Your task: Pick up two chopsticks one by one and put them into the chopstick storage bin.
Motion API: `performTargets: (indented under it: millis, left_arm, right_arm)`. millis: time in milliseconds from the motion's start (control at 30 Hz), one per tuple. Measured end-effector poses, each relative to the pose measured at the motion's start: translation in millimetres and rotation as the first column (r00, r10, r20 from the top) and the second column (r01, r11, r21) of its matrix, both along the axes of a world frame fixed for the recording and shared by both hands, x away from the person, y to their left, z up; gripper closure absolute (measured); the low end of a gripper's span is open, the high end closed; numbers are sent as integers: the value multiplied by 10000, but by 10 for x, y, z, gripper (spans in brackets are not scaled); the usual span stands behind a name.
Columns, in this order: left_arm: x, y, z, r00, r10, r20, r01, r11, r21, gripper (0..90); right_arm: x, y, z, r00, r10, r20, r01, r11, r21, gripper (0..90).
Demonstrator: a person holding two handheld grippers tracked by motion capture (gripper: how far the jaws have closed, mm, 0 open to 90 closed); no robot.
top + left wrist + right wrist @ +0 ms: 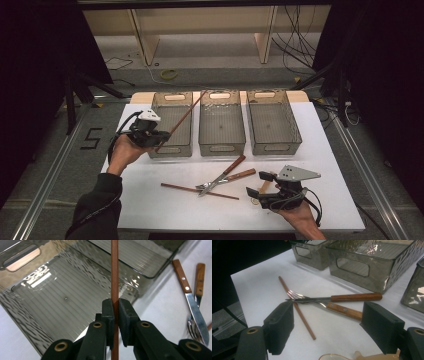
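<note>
My left gripper (161,138) (116,307) is shut on a thin brown chopstick (183,117) (114,272). It holds the stick near its lower end, slanting up and right over the left grey bin (171,125) (57,307). A second chopstick (199,191) (298,310) lies on the white table (150,200). A wooden-handled knife and fork (225,176) (337,302) (192,297) lie crossed over it. My right gripper (256,186) (329,327) is open, low over the table just right of them, with nothing between its jaws.
Three grey see-through bins stand in a row at the table's back: left, middle (221,122) (367,262) and right (272,120). A small wooden-handled piece (265,184) lies by the right gripper. A pale rim (332,356) shows under its jaws.
</note>
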State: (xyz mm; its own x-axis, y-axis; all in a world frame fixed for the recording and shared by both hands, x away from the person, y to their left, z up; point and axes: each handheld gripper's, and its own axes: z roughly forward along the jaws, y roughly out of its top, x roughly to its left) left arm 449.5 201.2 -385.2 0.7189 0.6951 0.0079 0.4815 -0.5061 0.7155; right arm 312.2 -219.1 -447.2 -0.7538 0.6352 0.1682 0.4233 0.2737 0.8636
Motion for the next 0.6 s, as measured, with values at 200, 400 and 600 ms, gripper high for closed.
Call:
performTargets:
  millis: [200,400,600]
  left_arm:
    - [111,77,-16,9989,469,-56,-470,9986,-222,828]
    - [232,122,-44,9953,964,-44,-964,9952,-170,827]
    - [337,160,-109,9913,1288,-271,-1291,9916,-92,827]
  right_arm:
    - [2,-4,0,10000,-6,-4,6,10000,13,270]
    - [1,-2,-1,10000,-7,1,7,10000,-6,270]
    - [2,-3,-1,10000,-4,-17,4,10000,4,270]
